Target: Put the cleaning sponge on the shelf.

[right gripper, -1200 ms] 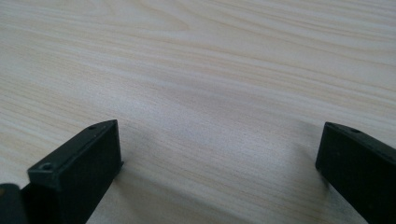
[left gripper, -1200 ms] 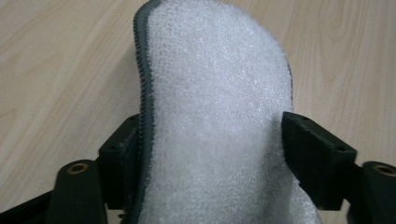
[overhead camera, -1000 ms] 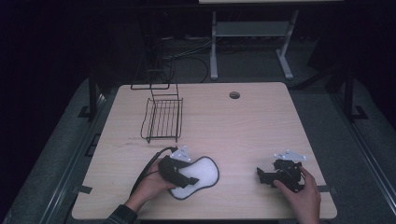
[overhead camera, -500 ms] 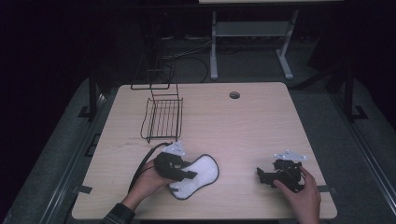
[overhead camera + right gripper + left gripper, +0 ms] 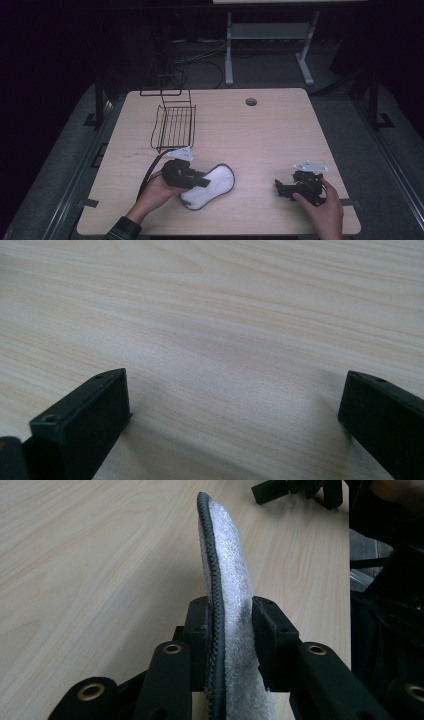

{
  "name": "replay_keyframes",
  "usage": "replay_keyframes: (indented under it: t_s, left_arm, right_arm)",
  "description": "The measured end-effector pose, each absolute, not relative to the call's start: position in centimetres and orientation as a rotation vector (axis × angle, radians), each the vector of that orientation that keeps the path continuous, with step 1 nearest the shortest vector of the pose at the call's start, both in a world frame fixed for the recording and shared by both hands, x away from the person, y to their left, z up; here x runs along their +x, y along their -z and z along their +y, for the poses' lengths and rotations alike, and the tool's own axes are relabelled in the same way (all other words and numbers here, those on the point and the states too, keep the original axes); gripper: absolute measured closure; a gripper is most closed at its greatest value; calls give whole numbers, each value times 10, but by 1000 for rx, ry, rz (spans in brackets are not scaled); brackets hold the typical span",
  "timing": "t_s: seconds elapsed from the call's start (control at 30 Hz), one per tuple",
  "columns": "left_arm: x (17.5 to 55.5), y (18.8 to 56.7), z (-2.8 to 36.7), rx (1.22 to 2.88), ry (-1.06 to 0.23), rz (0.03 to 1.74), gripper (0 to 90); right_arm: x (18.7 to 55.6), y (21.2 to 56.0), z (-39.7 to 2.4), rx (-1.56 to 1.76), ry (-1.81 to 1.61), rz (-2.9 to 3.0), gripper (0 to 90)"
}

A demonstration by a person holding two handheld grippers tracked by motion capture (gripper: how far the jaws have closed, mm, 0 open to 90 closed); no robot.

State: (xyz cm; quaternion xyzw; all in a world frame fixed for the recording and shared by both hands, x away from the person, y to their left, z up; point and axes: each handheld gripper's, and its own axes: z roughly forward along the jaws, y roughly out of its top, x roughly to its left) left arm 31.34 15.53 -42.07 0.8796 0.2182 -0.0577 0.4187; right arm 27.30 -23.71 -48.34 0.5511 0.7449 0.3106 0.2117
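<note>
Left gripper (image 5: 227,630): fingers (image 5: 200,625) have just been closing and now clamp one end of the white fleecy insole (image 5: 212,185), a pad on each face. In the left gripper view the insole stands on edge, dark stitched rim facing up. It sits near the front edge of the bench (image 5: 280,130), left of centre.

Right gripper (image 5: 281,186): near the front right corner, fingers (image 5: 85,420) wide apart over bare wood.

Wire basket (image 5: 174,127): toward the back left.
</note>
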Motion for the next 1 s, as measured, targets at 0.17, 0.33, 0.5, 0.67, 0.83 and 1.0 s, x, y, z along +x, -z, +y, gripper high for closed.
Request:
replay_keyframes:
  t_s: [0.17, 0.33, 0.5, 0.67, 0.83, 1.0]
  left_arm:
    - [313, 419, 156, 2202, 162, 542, 734]
    - [313, 414, 158, 2207, 153, 531, 762]
    - [314, 412, 159, 2192, 158, 530, 781]
    - [316, 406, 162, 2195, 130, 520, 785]
    - [318, 402, 164, 2180, 120, 524, 785]
    - [321, 398, 166, 2168, 112, 531, 784]
  right_arm:
    - [273, 483, -237, 1531, -863, 2069, 0]
    - [273, 483, -237, 1531, -863, 2069, 0]
    - [273, 483, -237, 1531, -863, 2069, 0]
    - [273, 483, -237, 1531, -863, 2069, 0]
    - [273, 483, -237, 1531, -863, 2069, 0]
    - [273, 483, -237, 1531, -863, 2069, 0]
